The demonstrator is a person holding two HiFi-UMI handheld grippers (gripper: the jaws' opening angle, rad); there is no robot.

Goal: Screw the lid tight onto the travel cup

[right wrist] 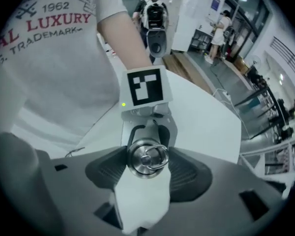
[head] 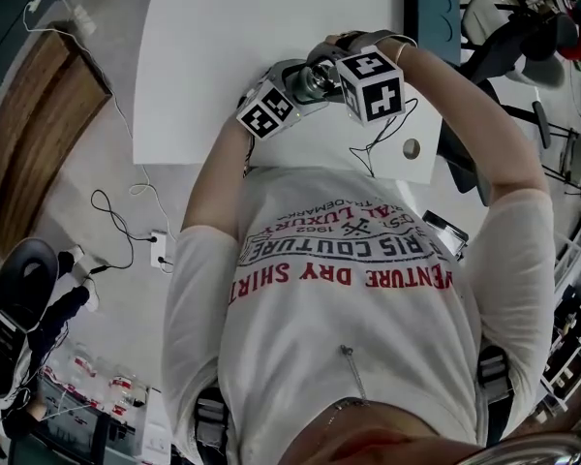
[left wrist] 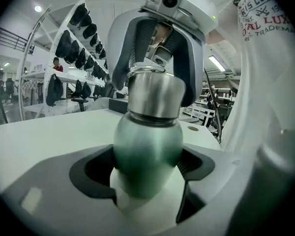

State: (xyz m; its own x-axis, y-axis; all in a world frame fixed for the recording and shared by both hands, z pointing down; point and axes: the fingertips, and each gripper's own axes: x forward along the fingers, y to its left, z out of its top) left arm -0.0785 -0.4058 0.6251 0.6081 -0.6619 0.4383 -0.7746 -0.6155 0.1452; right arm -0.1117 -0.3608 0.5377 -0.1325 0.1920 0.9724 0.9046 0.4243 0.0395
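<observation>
Green-tinted travel cup (left wrist: 147, 136) up in air above white counter (head: 271, 46), steel lid (right wrist: 146, 157) on its mouth (contents hidden). Cup body clenched in left tool (left wrist: 147, 165); right tool (right wrist: 147, 167) clamped on ringed lid. Print on shirt (right wrist: 49, 58): "LUXURY", "1962", "TRADEMARK".

I see a white surface (head: 223, 56) with a round cable hole (head: 412, 148) near its edge, a black cable (head: 116, 216) looping across the floor beside a white socket box (head: 162, 250), and a tall rack (left wrist: 42, 74) loaded with dark items.
</observation>
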